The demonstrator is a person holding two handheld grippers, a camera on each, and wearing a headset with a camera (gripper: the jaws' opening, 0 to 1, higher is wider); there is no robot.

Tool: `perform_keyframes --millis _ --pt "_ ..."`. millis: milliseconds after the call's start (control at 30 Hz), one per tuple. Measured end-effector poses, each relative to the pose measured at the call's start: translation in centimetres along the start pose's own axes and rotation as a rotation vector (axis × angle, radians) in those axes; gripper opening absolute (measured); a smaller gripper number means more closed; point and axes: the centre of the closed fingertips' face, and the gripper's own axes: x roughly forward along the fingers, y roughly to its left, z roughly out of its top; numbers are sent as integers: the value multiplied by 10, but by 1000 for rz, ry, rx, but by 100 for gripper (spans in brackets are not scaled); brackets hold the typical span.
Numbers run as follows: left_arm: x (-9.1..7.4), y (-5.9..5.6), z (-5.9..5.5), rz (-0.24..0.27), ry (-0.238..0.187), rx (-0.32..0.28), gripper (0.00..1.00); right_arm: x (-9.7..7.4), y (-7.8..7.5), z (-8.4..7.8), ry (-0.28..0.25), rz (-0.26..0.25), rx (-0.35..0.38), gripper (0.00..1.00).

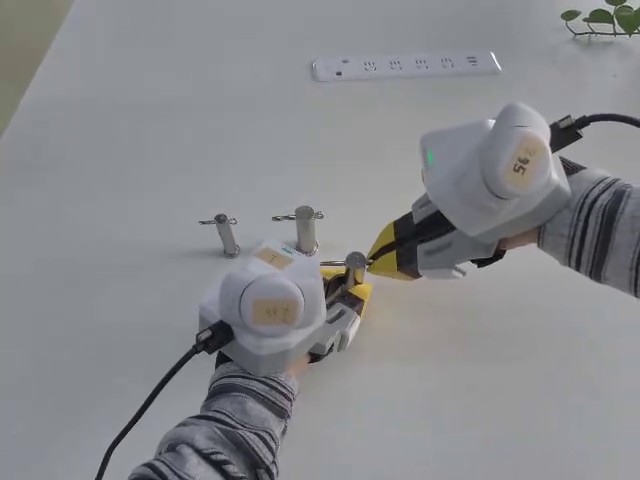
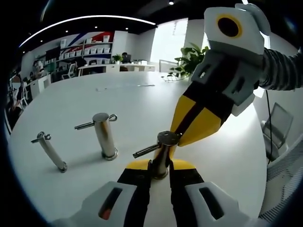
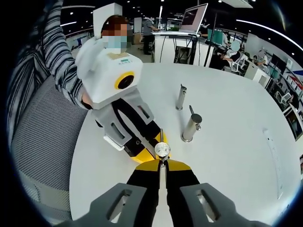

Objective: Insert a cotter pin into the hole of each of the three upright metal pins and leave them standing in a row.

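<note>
The left claw (image 1: 350, 293) is held low, its forearm in a striped sleeve (image 1: 225, 430) reaching in from the near edge, jaws clamped on the shaft of the nearest metal pin (image 2: 161, 158). The right claw (image 1: 383, 256) slants down from the right, tips pinched together on the cotter pin (image 2: 144, 151) at that pin's head

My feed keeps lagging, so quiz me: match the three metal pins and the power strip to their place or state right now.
1. left pin
2. middle pin
3. nearest pin
4. power strip

A. held between the left gripper's jaws
B. at the table's far side
C. free-standing, cotter pin through, at the row's end
D. free-standing, pinned, beside the held one

Pairs: 1-C, 2-D, 3-A, 4-B.
</note>
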Motion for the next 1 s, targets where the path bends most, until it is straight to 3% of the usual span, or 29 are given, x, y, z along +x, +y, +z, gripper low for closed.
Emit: perform_keyframes --millis 167,300,500,1000 --pt "-1 1 0 8 7 3 13 0 0 0 -3 0 11 0" --pt "-6 3 -1 6 14 22 16 1 2 4 -15 -3 34 6" --pt "-15 3 -3 -4 27 46 24 5 5 13 -26 -1 61 9" --pt "-41 -1 6 -44 9 74 35 16 6 13 -25 -12 105 9"
